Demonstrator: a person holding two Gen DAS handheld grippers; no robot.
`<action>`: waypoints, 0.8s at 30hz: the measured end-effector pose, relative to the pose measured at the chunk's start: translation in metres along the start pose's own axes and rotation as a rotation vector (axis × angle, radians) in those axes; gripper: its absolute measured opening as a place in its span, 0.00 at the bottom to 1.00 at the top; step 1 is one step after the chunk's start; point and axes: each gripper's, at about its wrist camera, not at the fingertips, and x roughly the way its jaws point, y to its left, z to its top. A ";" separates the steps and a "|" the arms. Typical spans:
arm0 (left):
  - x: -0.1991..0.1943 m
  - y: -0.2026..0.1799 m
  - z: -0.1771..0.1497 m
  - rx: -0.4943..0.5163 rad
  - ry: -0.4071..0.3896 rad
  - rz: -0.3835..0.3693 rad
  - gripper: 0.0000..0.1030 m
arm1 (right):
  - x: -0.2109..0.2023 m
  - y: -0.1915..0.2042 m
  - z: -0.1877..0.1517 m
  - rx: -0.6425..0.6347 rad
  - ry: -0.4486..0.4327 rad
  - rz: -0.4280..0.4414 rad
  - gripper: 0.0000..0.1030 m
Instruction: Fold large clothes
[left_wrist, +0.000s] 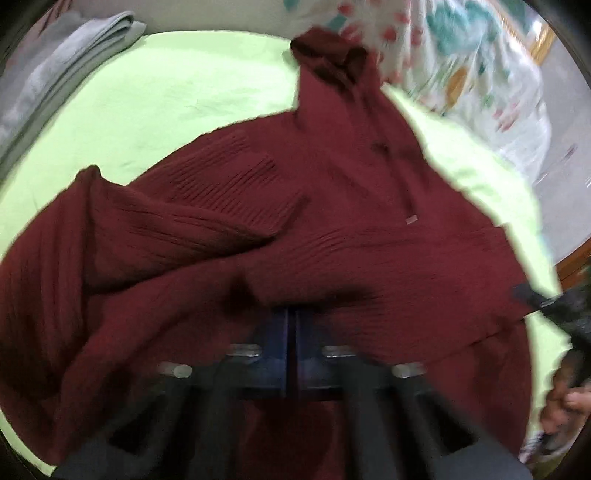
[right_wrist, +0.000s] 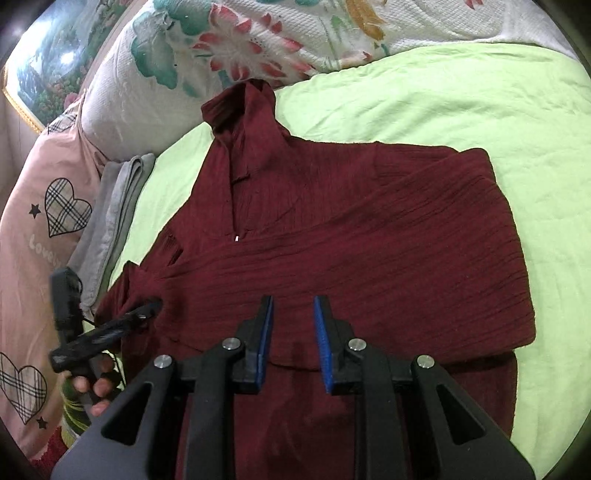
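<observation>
Right wrist view looks down over a dark red ribbed hooded garment (right_wrist: 351, 236) spread on a lime green bedsheet (right_wrist: 480, 96), its hood toward the head of the bed, where a floral pillow (right_wrist: 229, 48) lies, and its hem toward the near edge. The long axis runs straight away from both grippers. The right gripper (right_wrist: 293, 343) hovers over the lower part of the cloth with its blue-padded jaws apart and nothing between them. One sleeve is already laid across the chest. The left gripper (right_wrist: 147, 310) reaches in at the garment's left edge; in the blurred left wrist view its fingers (left_wrist: 280, 332) look pressed together with red fabric bunched at their tips, seemingly pinching it. The left gripper is therefore nearer the unfolded side. Open green sheet lies to the garment's right; a folded grey cloth (right_wrist: 114, 206) crowds the bed's left edge, leaving less room there.
</observation>
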 end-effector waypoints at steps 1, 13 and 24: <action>-0.005 0.000 0.001 -0.002 -0.024 0.010 0.01 | 0.000 0.001 0.001 0.004 -0.004 -0.001 0.23; -0.034 0.045 -0.011 -0.061 -0.107 0.112 0.00 | 0.007 -0.023 0.008 0.079 0.008 -0.048 0.36; -0.075 0.050 0.011 -0.025 -0.141 0.038 0.08 | 0.022 -0.019 -0.005 0.067 0.071 -0.004 0.54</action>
